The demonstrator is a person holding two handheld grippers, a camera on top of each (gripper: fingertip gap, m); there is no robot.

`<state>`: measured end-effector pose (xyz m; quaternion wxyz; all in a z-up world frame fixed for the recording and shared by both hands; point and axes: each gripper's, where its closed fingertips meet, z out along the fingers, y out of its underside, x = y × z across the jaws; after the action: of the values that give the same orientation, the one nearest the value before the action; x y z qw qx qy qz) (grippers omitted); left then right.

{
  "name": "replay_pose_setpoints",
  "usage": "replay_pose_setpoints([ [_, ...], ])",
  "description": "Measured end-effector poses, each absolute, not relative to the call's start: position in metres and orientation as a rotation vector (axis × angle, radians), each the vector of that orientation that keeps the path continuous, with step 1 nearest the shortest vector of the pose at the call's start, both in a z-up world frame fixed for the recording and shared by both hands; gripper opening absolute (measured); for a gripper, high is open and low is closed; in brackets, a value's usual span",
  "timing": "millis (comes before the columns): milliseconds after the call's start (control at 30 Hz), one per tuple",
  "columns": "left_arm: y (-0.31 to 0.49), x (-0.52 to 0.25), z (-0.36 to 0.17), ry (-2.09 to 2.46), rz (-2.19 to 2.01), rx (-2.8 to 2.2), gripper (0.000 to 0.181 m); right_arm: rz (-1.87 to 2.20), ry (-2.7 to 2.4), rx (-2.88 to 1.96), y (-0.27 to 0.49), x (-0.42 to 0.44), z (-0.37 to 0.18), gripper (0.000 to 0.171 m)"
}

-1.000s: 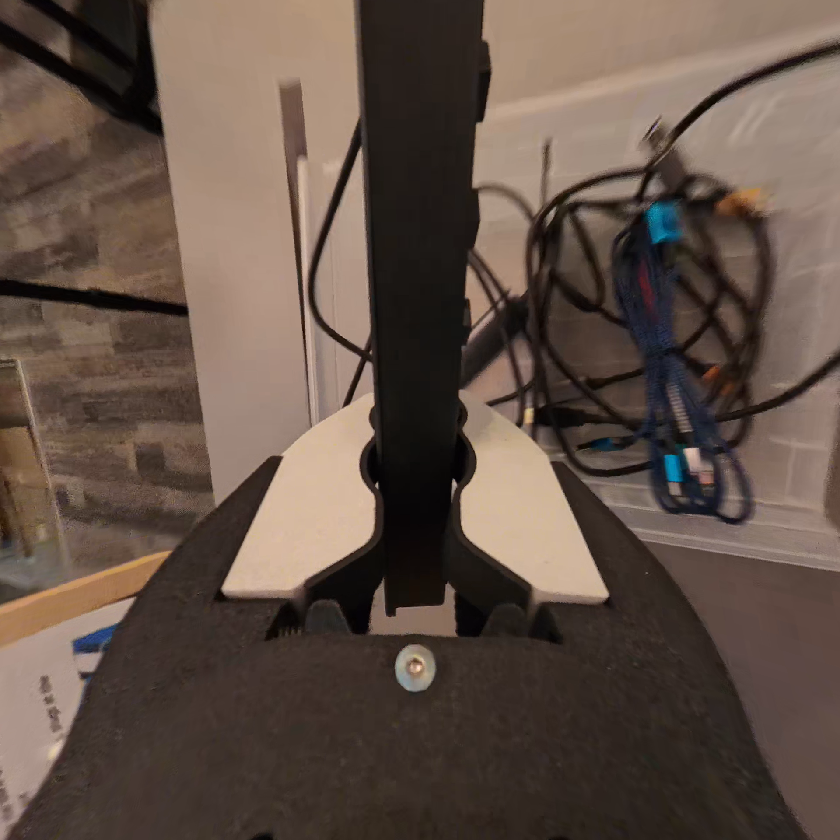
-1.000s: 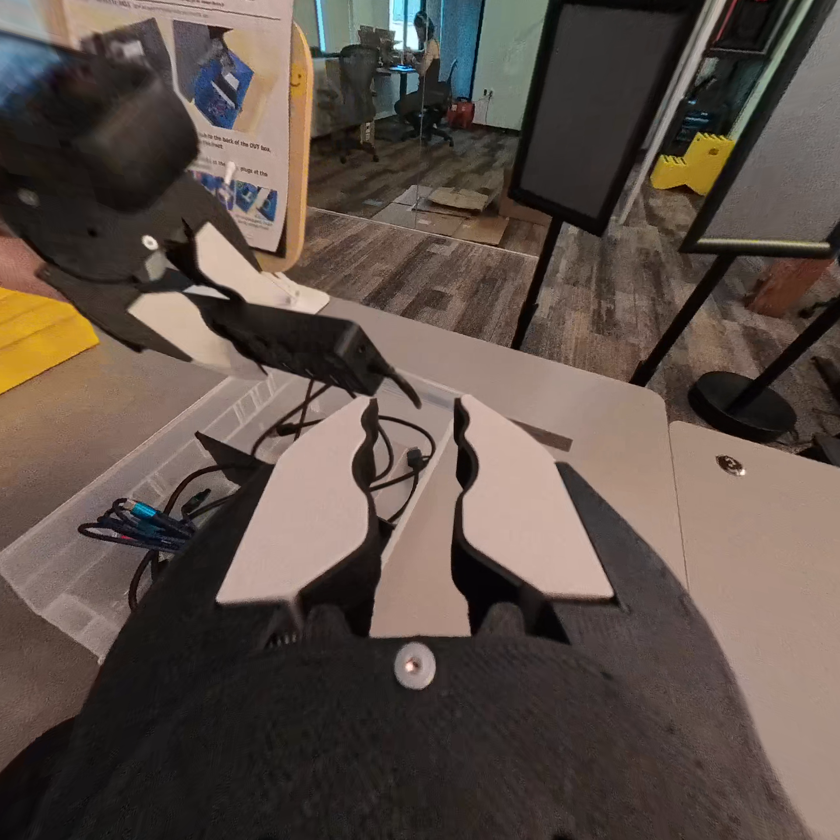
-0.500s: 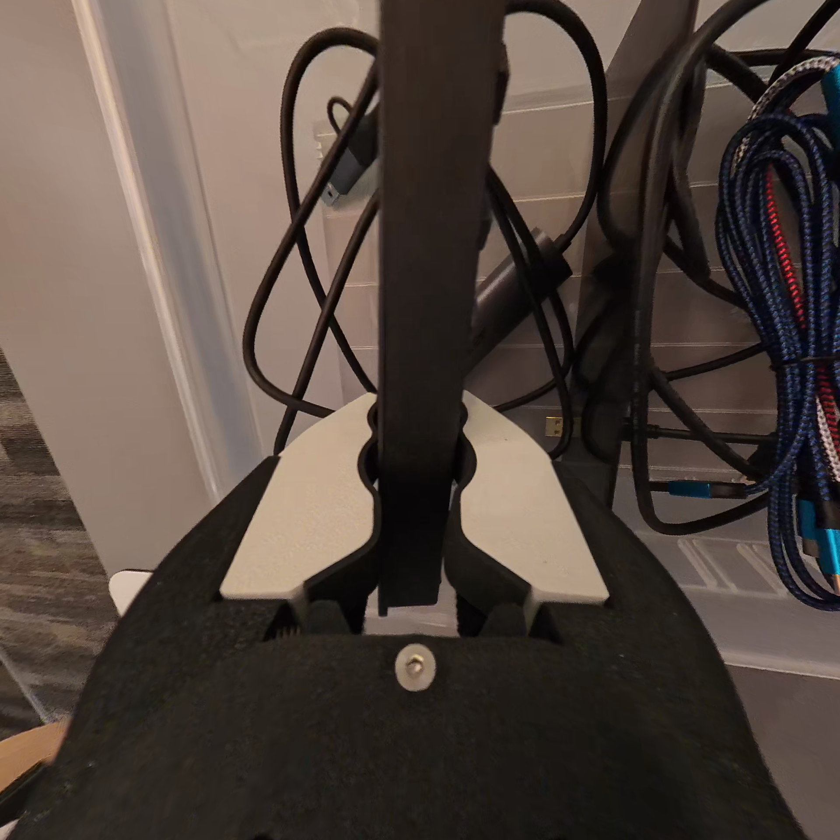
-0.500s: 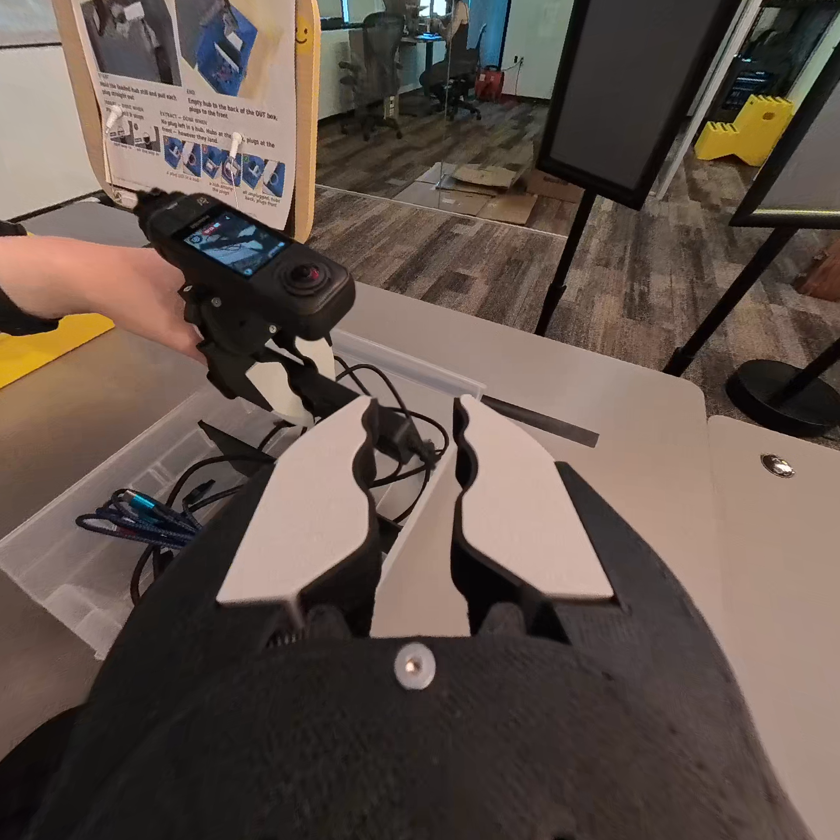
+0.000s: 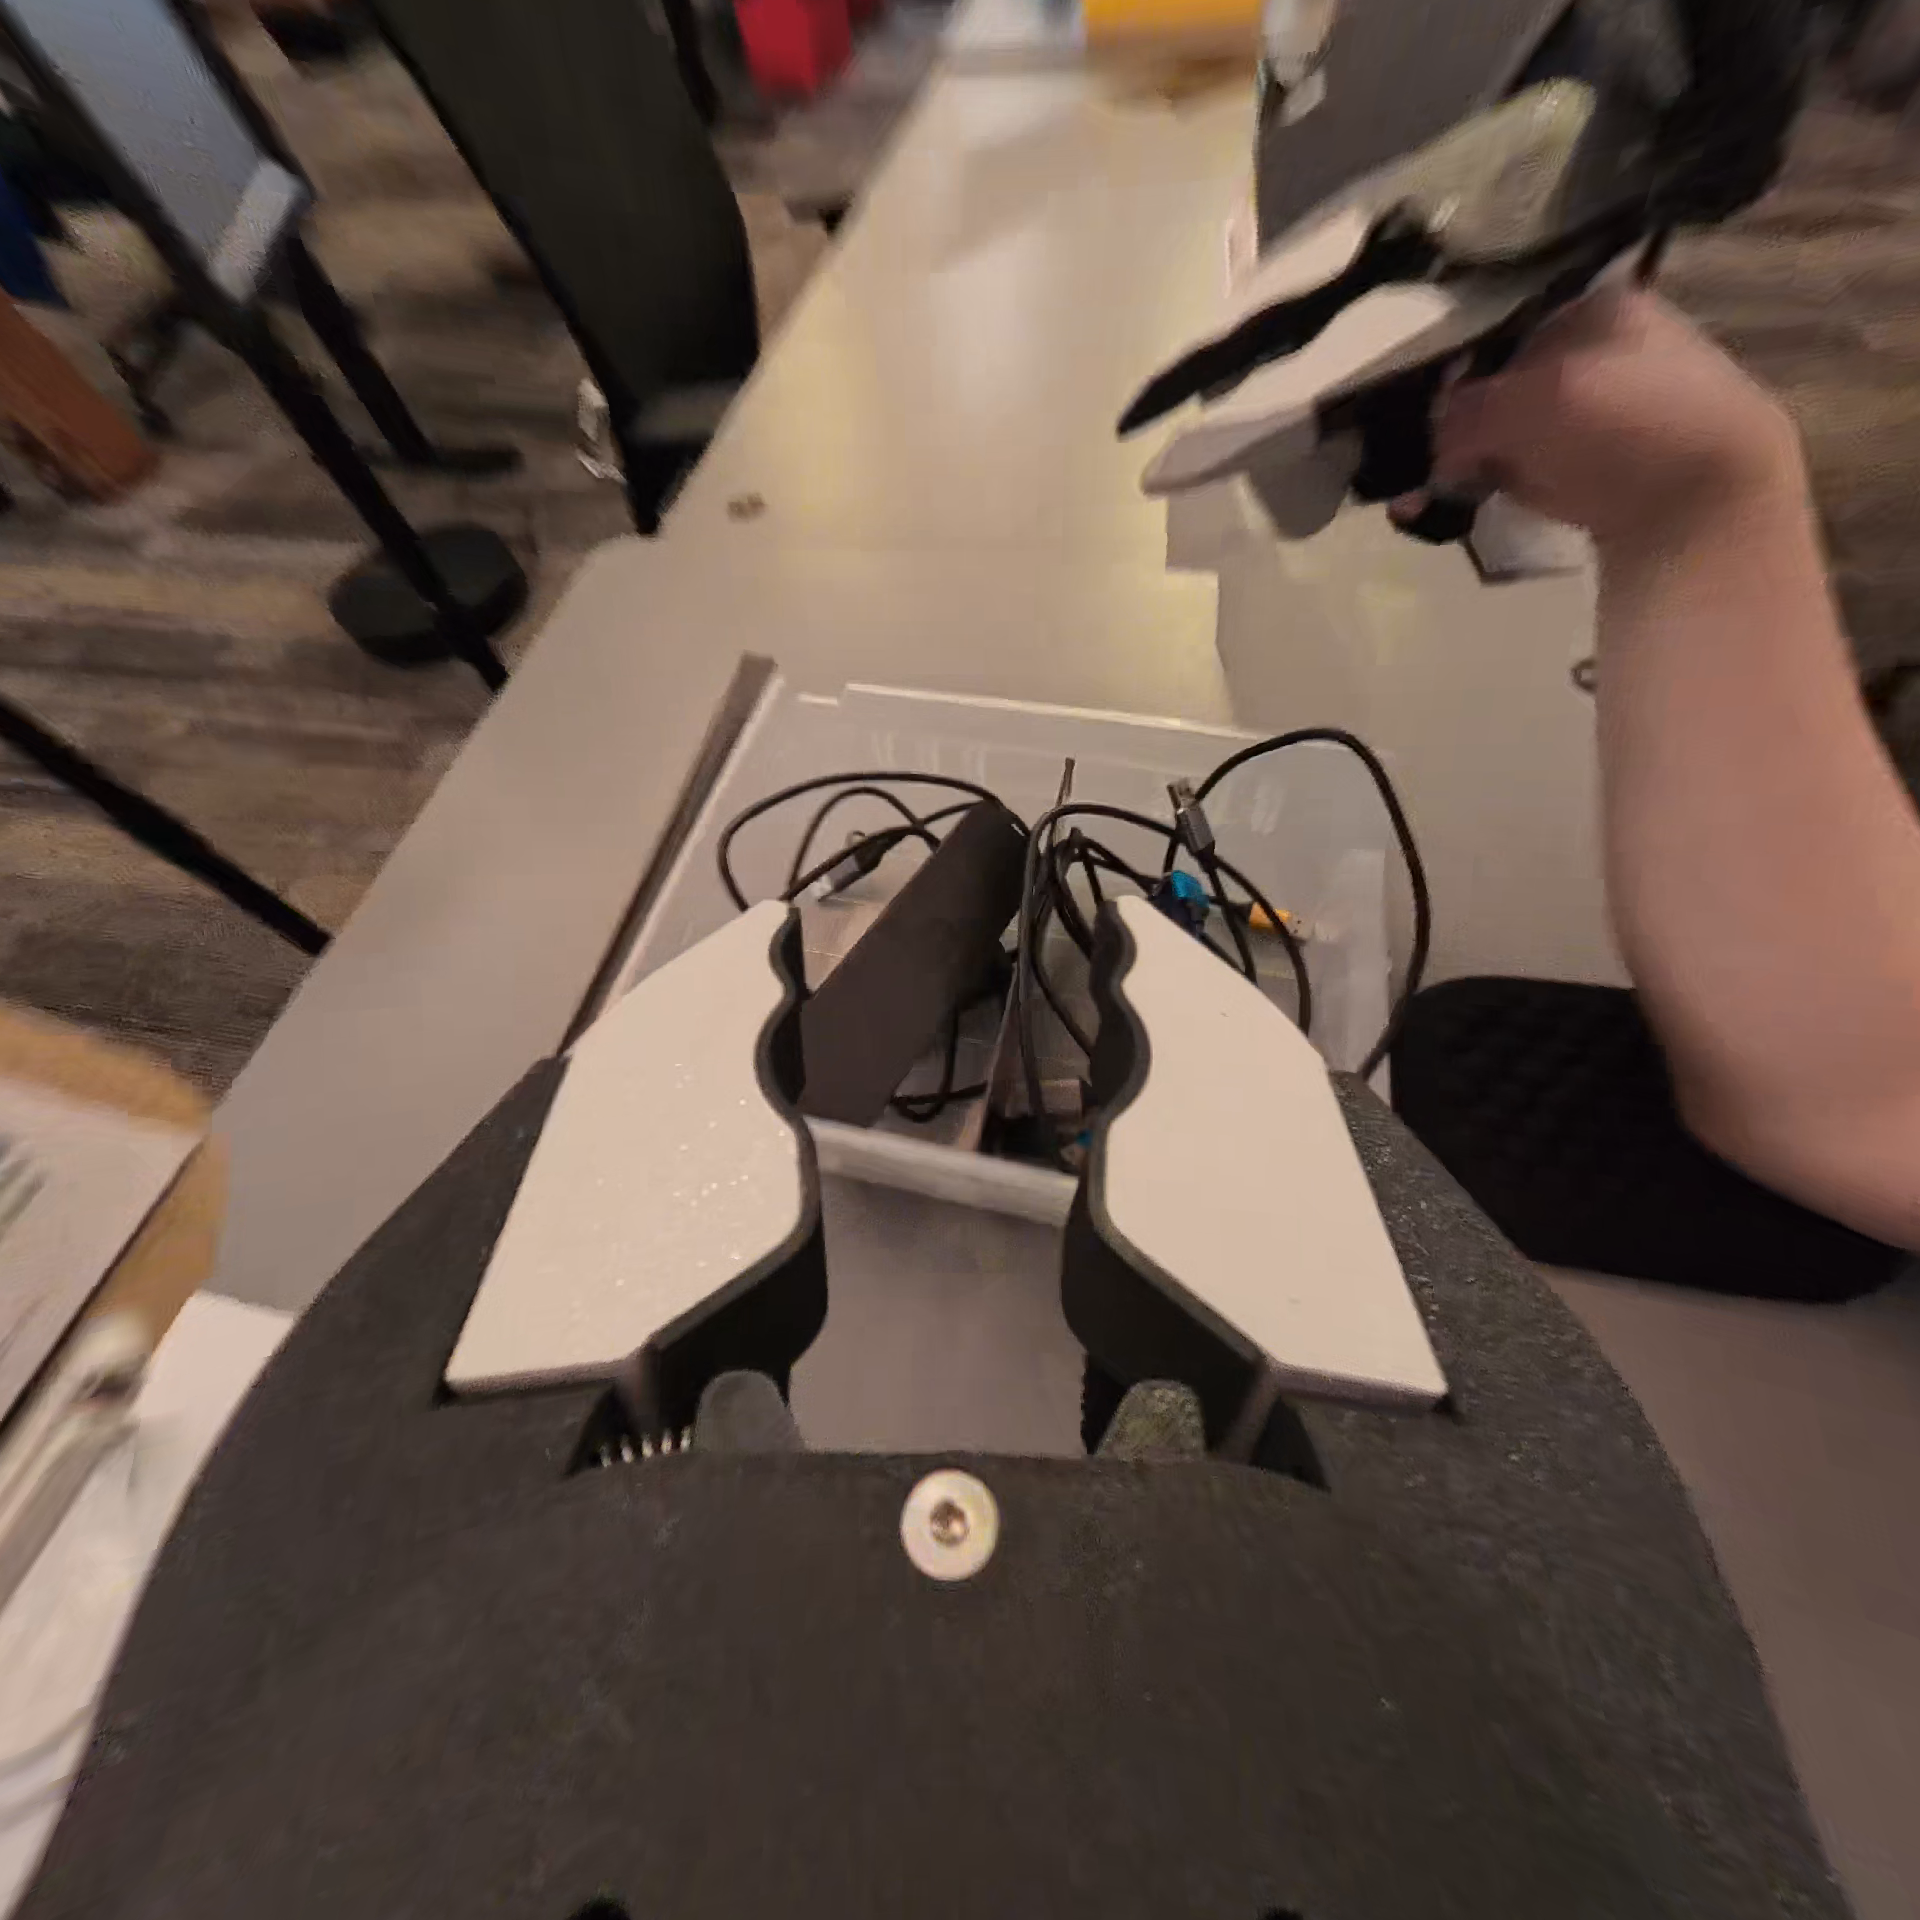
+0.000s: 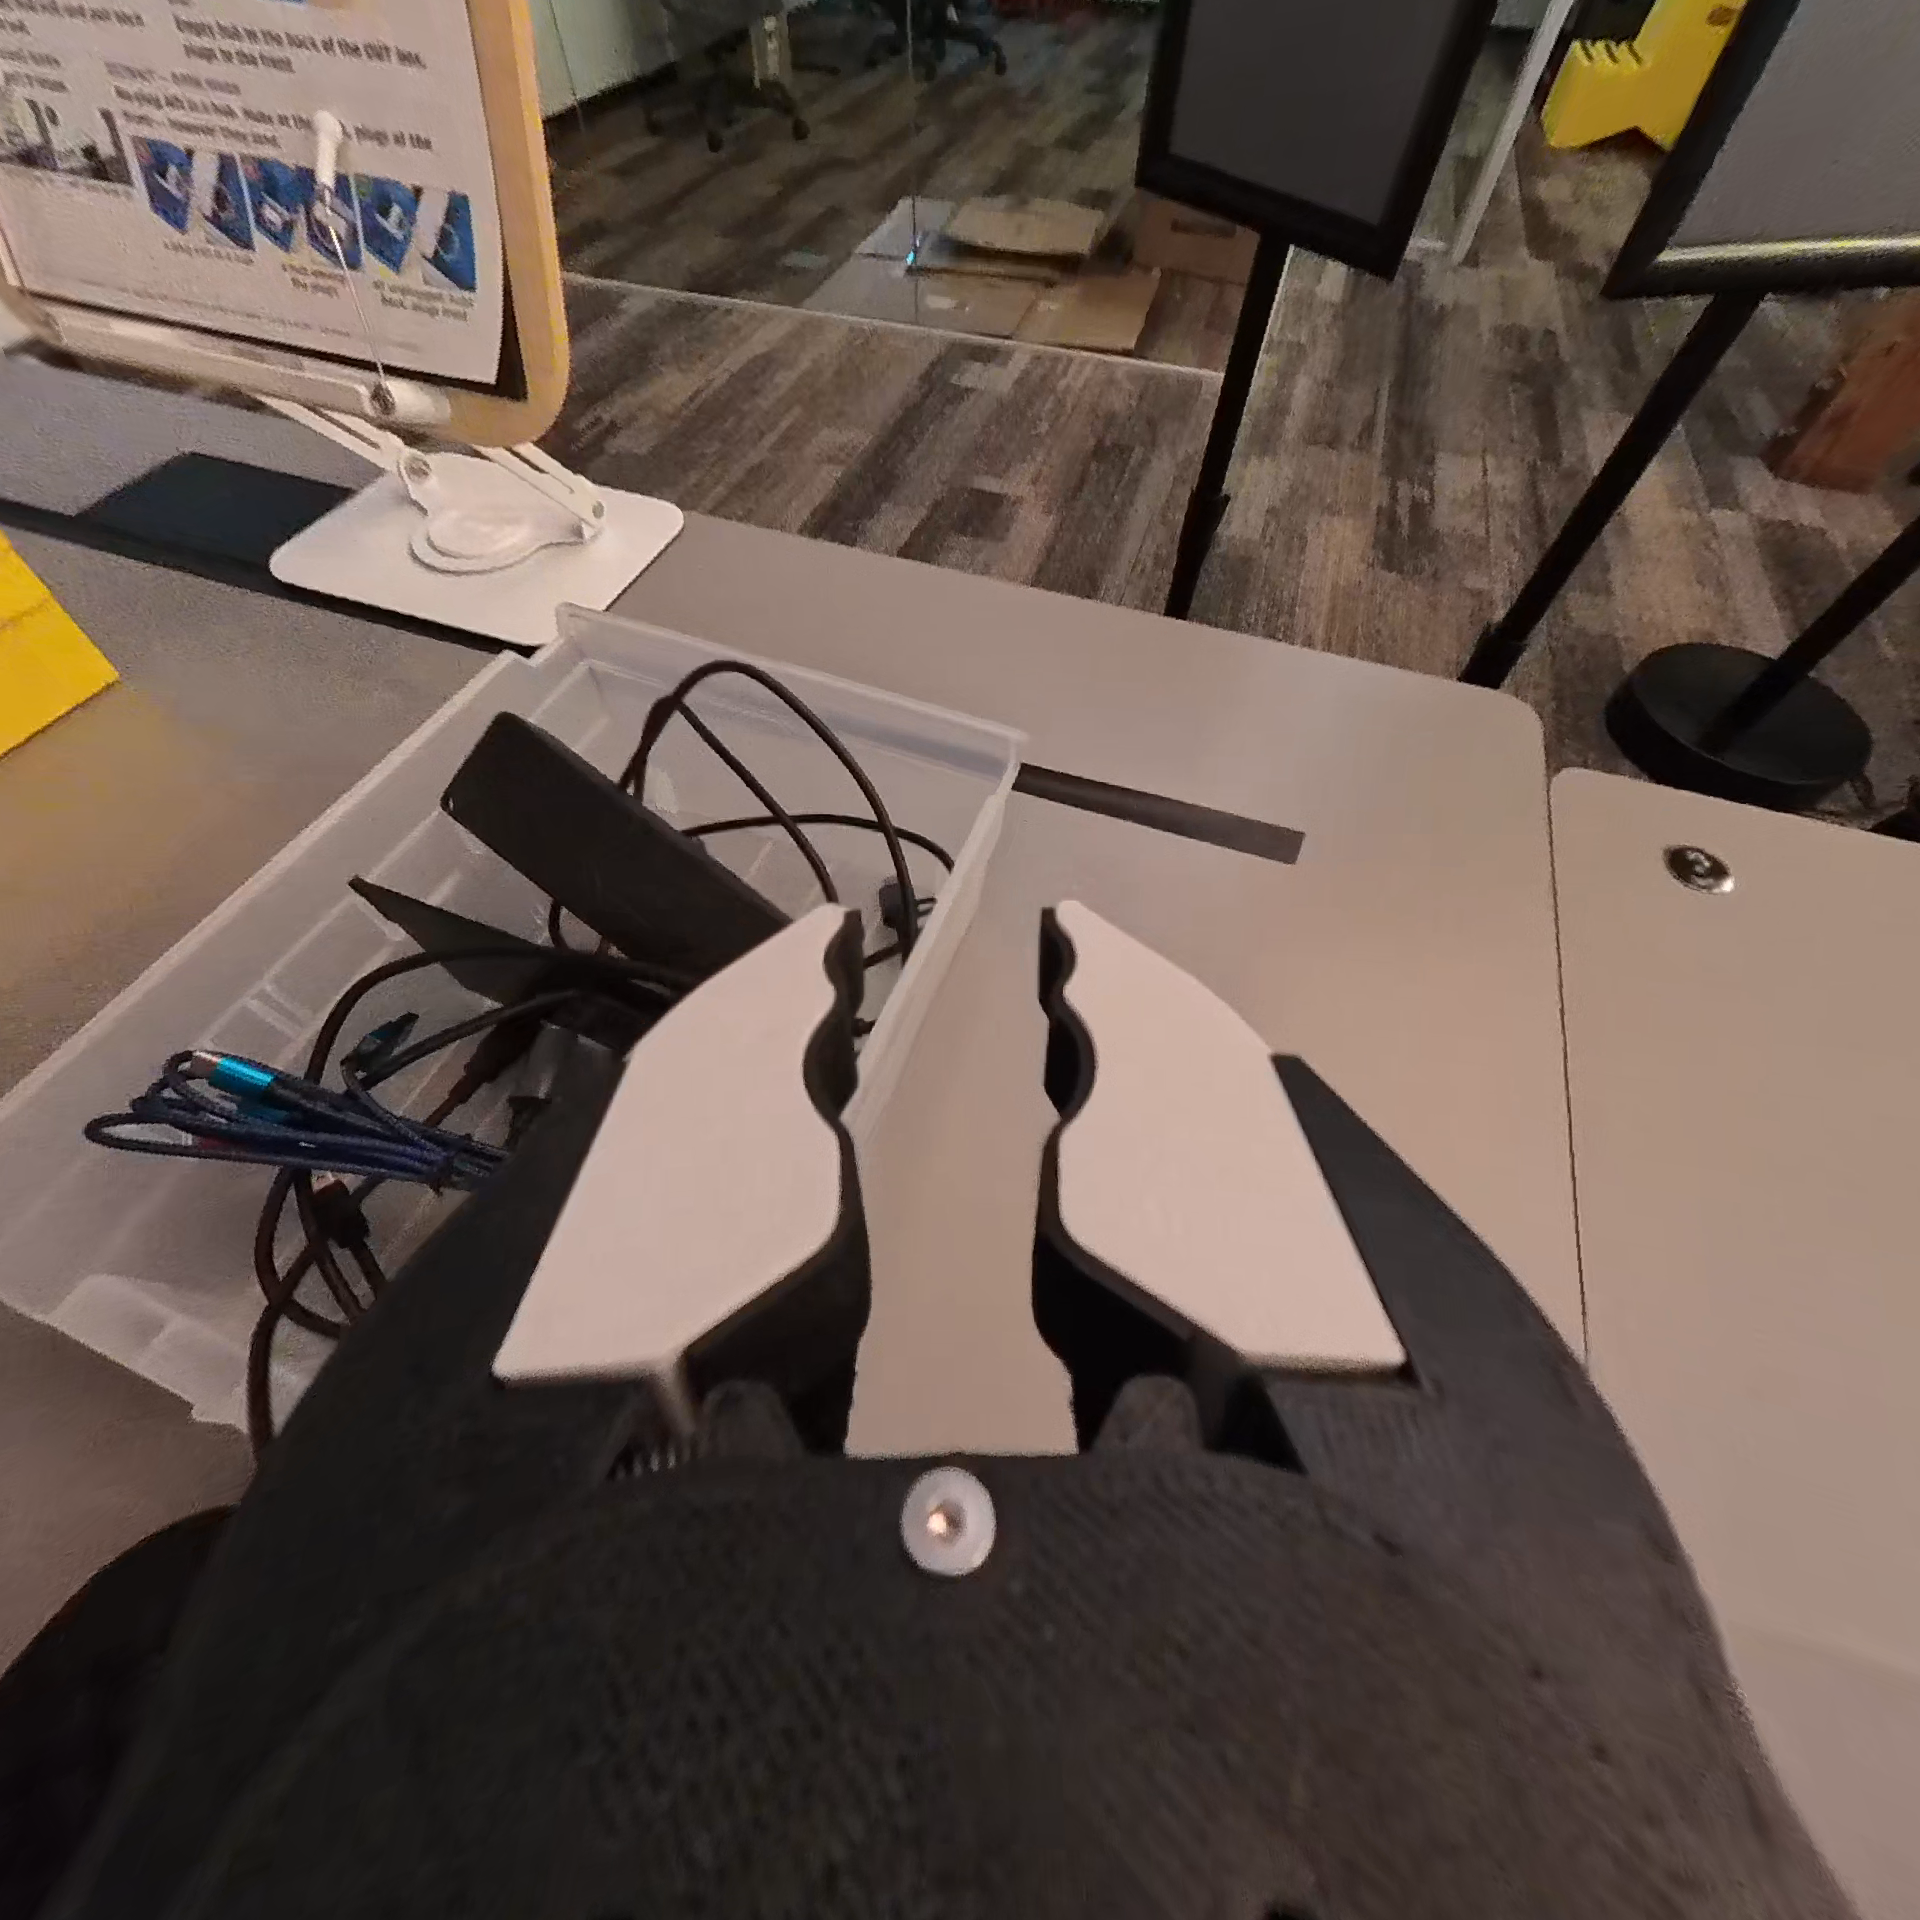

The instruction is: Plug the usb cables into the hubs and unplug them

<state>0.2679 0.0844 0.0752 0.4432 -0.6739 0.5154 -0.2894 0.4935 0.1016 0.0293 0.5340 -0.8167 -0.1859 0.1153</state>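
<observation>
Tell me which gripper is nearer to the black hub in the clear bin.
Left. The left gripper sits at the bin's end, hub just beyond its fingertips; the right gripper is raised beside it.

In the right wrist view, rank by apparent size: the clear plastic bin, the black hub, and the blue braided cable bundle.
1. Clear plastic bin, largest by far.
2. Black hub.
3. Blue braided cable bundle; close to the hub in extent, and nearer the camera, so these two are unsure.
</observation>
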Motion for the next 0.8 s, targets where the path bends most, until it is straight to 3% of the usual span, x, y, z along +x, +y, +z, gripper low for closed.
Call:
replay_pose_setpoints([
  [133,0.044,0.167,0.126,0.987,-0.631,-1.508,0.049,0.225,-0.493,-2.077,0.100,0.487,0.011,0.035],
  [267,0.035,0.032,0.147,0.573,-0.371,-1.593,0.026,0.236,-0.511,-2.350,0.087,0.472,-0.023,0.031],
  [600,0.016,-0.242,0.033,-0.005,0.324,-2.308,0.035,0.044,-0.258,-2.723,0.072,0.480,-0.064,0.036],
  [800,0.018,-0.263,-0.041,-0.203,-0.194,-2.562,0.046,-0.027,-0.224,-2.806,0.066,0.482,-0.080,0.039],
])
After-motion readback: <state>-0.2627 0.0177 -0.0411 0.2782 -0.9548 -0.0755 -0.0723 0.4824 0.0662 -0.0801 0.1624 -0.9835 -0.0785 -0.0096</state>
